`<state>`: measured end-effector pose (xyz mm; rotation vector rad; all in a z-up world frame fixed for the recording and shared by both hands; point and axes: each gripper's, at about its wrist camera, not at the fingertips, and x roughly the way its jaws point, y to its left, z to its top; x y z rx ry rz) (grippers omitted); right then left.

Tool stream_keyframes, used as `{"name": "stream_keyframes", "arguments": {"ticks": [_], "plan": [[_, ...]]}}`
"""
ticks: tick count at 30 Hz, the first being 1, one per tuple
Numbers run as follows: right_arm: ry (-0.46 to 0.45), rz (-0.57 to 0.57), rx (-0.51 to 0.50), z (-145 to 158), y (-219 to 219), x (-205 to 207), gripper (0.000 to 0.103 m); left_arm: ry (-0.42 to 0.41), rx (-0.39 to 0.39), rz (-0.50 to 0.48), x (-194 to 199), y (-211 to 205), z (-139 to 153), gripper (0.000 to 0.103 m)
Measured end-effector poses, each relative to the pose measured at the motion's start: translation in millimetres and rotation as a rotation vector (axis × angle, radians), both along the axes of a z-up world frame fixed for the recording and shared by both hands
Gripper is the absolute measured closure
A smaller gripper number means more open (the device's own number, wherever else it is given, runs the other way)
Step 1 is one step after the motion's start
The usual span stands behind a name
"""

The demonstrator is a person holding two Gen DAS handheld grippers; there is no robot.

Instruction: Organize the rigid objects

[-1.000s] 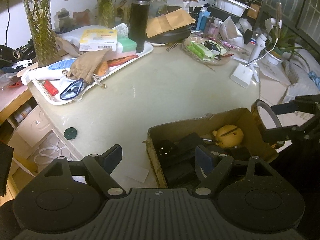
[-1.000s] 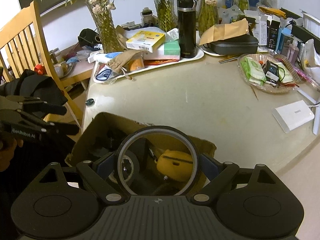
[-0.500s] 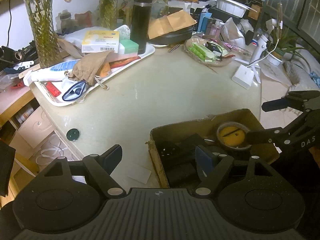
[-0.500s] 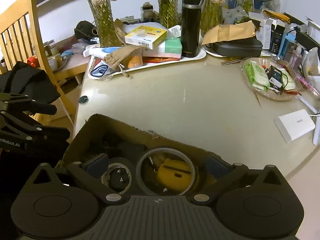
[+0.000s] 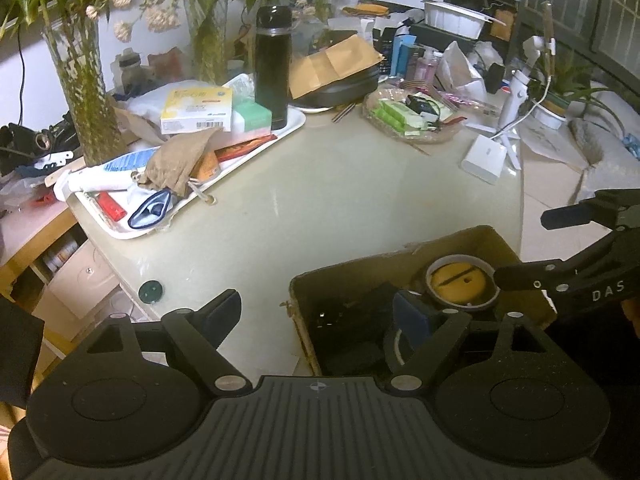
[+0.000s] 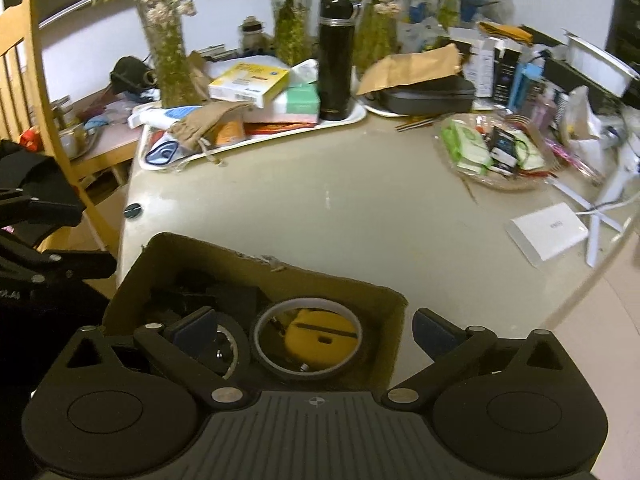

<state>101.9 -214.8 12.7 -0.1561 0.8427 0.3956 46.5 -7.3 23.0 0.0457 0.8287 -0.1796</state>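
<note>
1. Since the ring [image 6: 307, 342] now lies flat in the box [image 6: 256, 268], around the yellow case [image 6: 320, 332], our main worry is the pull-out. The right hand-held gripper [image 6: 312, 328] is spread as wide as it goes, nothing between the fingers. Its left finger [image 6: 196, 330] sits down inside the box and its right finger [image 6: 434, 330] hangs outside the box wall. Lift carelessly and we reckon that wall gets hooked and the whole box drags or tips.

2. The left hand-held gripper [image 5: 316, 308] is opening, empty too. One finger [image 5: 224, 308] is over bare table [image 5: 320, 200], the other [image 5: 412, 314] just over the box's dark contents. Both tools crowd the same corner, so we could knock them together.

3. The box sits near the table edge on our side. A shove that way could send it off, we think.

4. Materials:
- The box is brown cardboard, rough, with a torn, frayed rim, so it looks floppy.
- The ring is a thin hoop, pale on the rim, looks rigid.
- The yellow case is rounded and smooth, with a dark slot.
- The other stuff in the box is black and hard to make out.
- The table is pale, smooth and a bit glossy, so probably slippery for cardboard.
</note>
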Motion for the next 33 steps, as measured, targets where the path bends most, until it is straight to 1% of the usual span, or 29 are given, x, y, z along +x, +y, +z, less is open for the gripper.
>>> {"name": "stream_keyframes", "arguments": {"ticks": [2, 4, 7, 9, 12, 14, 18, 23, 33], "plan": [[-0.009, -0.023, -0.010, 1, -2, -3, 0.000, -0.020, 0.009, -0.003, -2, -3, 2, 0.018], [-0.021, -0.039, -0.018, 2, -4, -6, 0.000, -0.041, 0.016, -0.001, -5, -7, 5, 0.009], [-0.033, -0.057, -0.017, 2, -6, -12, 0.000, -0.070, 0.010, -0.008, -10, -11, 8, 0.000], [-0.040, -0.068, -0.015, 3, -7, -16, 0.000, -0.072, 0.001, -0.013, -12, -13, 10, 0.000], [-0.053, -0.071, -0.021, 3, -7, -23, 0.000, -0.112, -0.022, 0.006, -16, -12, 12, 0.000], [-0.065, -0.073, -0.031, 3, -6, -28, 0.000, -0.131, -0.020, 0.012, -19, -12, 12, 0.000], [-0.072, -0.079, -0.030, 2, -7, -35, 0.000, -0.124, 0.021, 0.025, -23, -16, 9, 0.000], [-0.075, -0.084, -0.036, -2, -10, -45, 0.000, -0.108, 0.035, 0.026, -30, -18, 3, 0.000], [-0.039, -0.106, -0.011, -12, -18, -60, 0.000, -0.016, 0.054, 0.036, -37, -21, -12, 0.000]]}}
